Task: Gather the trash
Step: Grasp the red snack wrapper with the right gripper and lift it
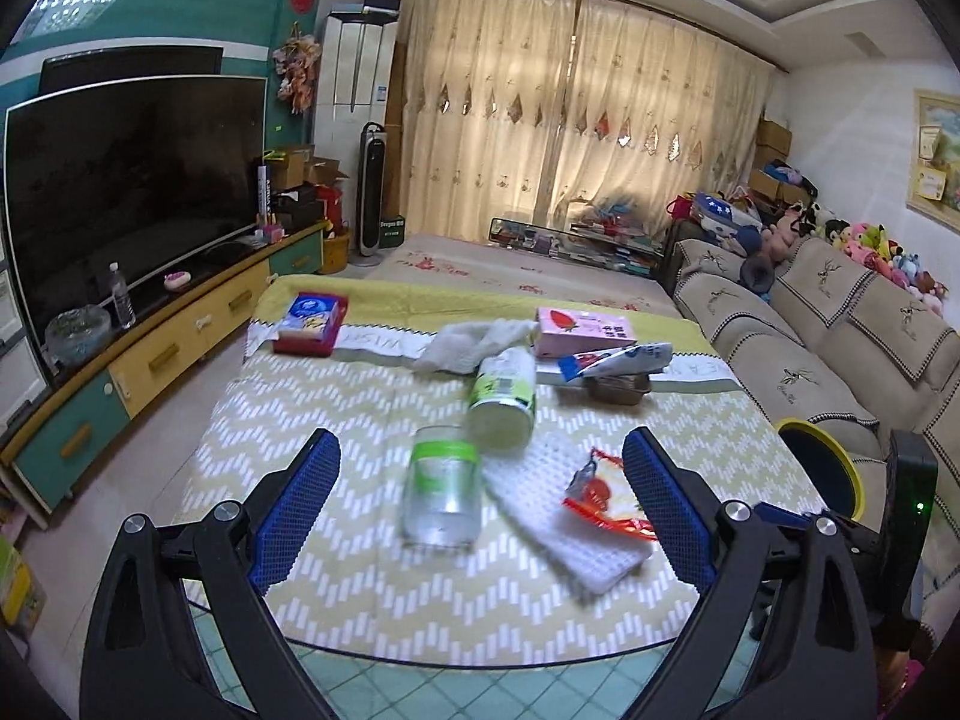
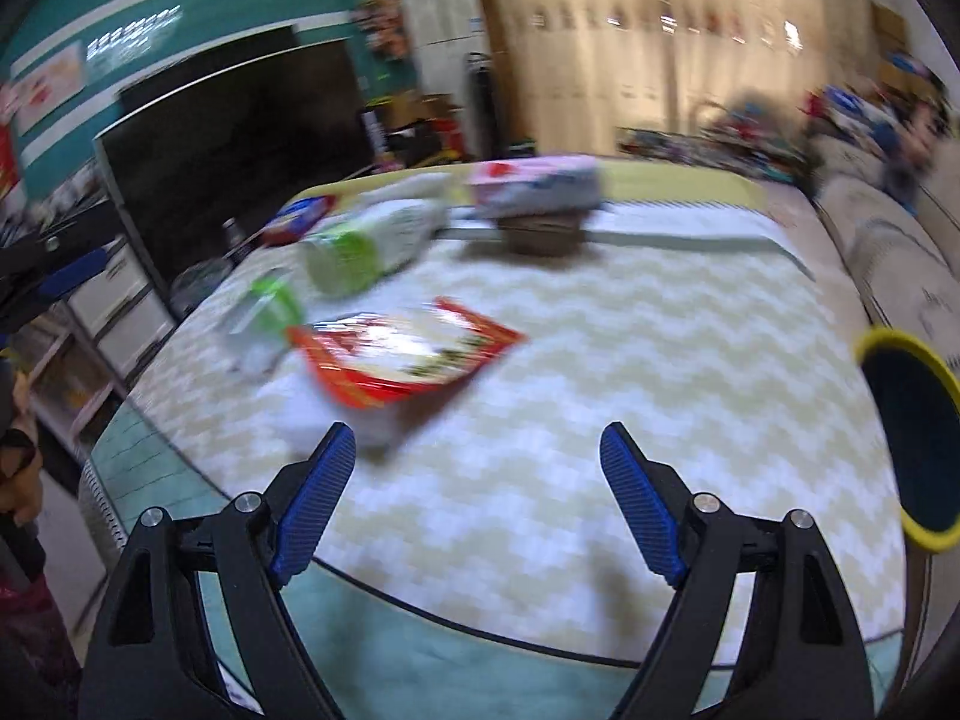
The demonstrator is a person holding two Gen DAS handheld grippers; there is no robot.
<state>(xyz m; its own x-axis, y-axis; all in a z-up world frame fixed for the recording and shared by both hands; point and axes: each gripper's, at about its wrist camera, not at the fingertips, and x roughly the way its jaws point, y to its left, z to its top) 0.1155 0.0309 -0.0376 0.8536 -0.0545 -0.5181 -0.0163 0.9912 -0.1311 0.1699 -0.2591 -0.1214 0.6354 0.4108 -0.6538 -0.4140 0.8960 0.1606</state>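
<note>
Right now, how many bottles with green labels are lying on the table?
2. The clear bottle lies nearest the left gripper; the white bottle lies just beyond it, toward the crumpled tissue. Others may be hidden.

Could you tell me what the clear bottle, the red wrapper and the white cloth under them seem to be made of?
Clear bottle: likely transparent plastic; the tablecloth pattern shows through it.
Red wrapper: probably glossy foil-lined film; crinkled, with bright glare in the right wrist view.
White cloth: seemingly knitted or woven fabric, matte, with a fine textured surface.
</note>
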